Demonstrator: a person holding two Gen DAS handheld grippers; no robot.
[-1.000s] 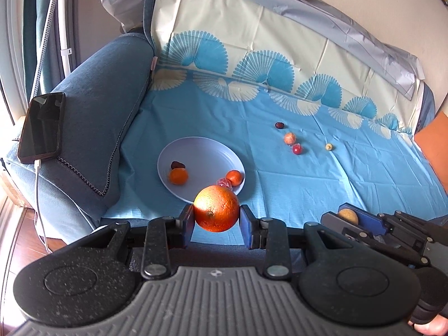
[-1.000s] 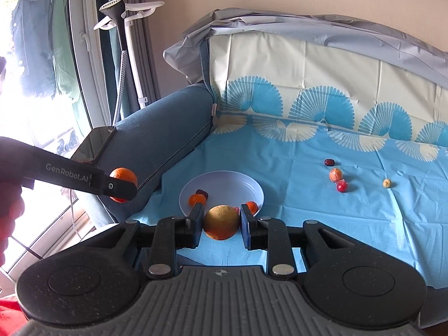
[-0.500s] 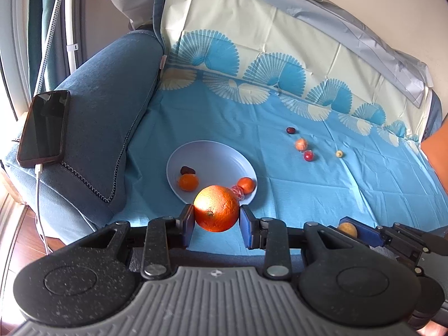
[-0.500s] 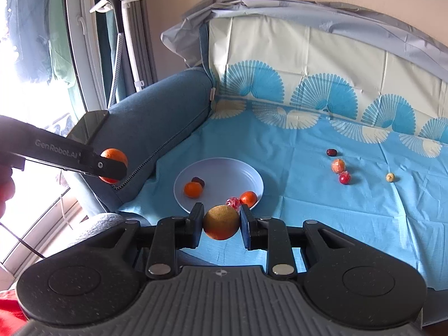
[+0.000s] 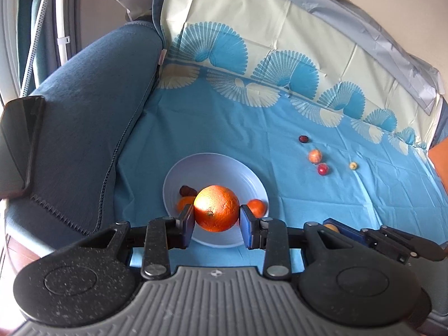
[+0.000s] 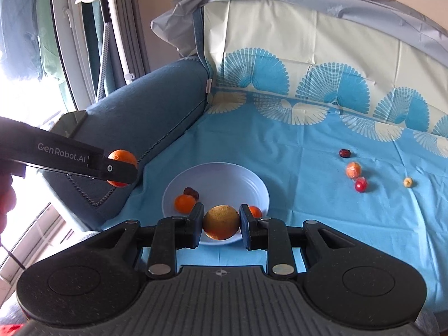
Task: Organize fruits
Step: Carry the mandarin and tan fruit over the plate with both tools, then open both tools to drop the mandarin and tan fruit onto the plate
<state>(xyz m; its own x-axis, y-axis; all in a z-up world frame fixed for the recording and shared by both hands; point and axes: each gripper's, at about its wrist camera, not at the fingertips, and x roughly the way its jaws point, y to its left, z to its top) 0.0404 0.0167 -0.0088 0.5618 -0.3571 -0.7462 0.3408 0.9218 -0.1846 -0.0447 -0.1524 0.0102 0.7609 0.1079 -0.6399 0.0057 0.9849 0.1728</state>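
Note:
My left gripper (image 5: pixel 217 218) is shut on a large orange (image 5: pixel 216 208) and holds it above the near side of a pale blue plate (image 5: pixel 215 168). My right gripper (image 6: pixel 221 222) is shut on a yellowish round fruit (image 6: pixel 221 221) over the plate's near rim (image 6: pixel 224 170). The plate holds two small oranges (image 6: pixel 184 203) and a dark date (image 6: pixel 191 192). The left gripper with its orange (image 6: pixel 121 160) also shows at the left of the right wrist view. The right gripper's fingers (image 5: pixel 347 231) show low right in the left wrist view.
On the blue cloth to the right lie a dark date (image 6: pixel 345 153), a small orange fruit (image 6: pixel 353 170), a red fruit (image 6: pixel 361 185) and a small yellow fruit (image 6: pixel 408 182). A phone (image 5: pixel 16 142) rests on the blue sofa armrest (image 5: pixel 84 128) at left. The backrest rises behind.
Both grippers have moved forward toward the plate with their fruit held; the plate now sits closer and more centred behind each gripper.

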